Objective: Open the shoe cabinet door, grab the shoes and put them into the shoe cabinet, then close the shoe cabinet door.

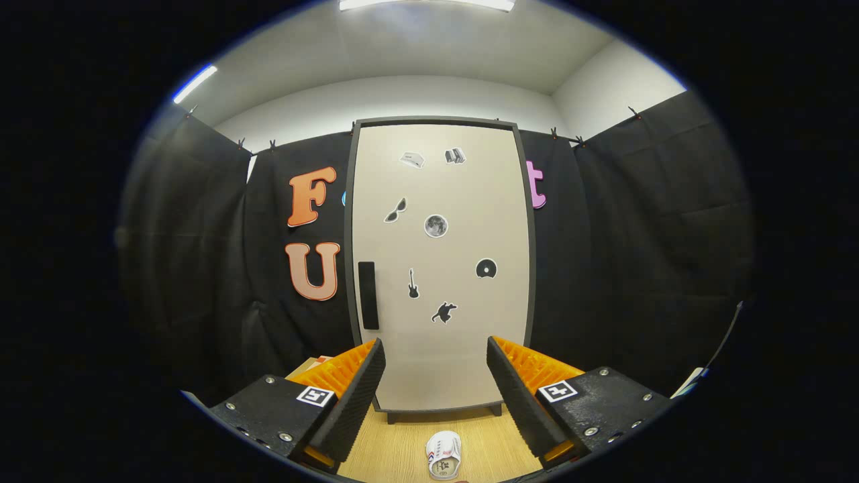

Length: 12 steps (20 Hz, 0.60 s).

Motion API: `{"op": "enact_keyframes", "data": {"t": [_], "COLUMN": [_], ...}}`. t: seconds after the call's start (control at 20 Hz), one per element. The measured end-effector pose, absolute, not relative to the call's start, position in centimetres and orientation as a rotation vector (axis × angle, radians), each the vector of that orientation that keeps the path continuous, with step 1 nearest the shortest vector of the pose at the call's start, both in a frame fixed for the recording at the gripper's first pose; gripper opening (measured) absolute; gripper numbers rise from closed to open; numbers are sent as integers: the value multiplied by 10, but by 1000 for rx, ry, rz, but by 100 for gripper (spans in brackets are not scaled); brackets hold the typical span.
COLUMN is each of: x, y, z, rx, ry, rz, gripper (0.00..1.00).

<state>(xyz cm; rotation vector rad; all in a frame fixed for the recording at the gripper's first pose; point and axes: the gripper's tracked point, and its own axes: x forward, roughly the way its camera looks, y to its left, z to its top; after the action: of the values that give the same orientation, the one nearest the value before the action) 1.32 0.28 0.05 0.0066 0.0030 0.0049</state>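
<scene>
The shoe cabinet (439, 268) stands upright straight ahead, its pale door shut and framed in dark grey. A black vertical handle (368, 295) sits on the door's left side, and several small stickers dot the door. A white shoe (443, 455) lies on the wooden floor in front of the cabinet, low between my fingers and closer to me than the door. My gripper (436, 362) is open, with nothing between its fingers, and it points at the lower half of the door from some distance.
Black cloth walls close in on both sides of the cabinet. The wooden floor (402, 446) runs from the cabinet's feet toward me. A flat pale object (691, 381) leans at the right, low by the cloth.
</scene>
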Motion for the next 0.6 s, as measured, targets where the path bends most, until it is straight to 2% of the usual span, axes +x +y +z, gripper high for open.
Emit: {"op": "enact_keyframes", "data": {"t": [0.6], "x": [34], "y": [28], "z": [-7], "rx": [35], "ry": [24], "rz": [63], "gripper": [95]}}
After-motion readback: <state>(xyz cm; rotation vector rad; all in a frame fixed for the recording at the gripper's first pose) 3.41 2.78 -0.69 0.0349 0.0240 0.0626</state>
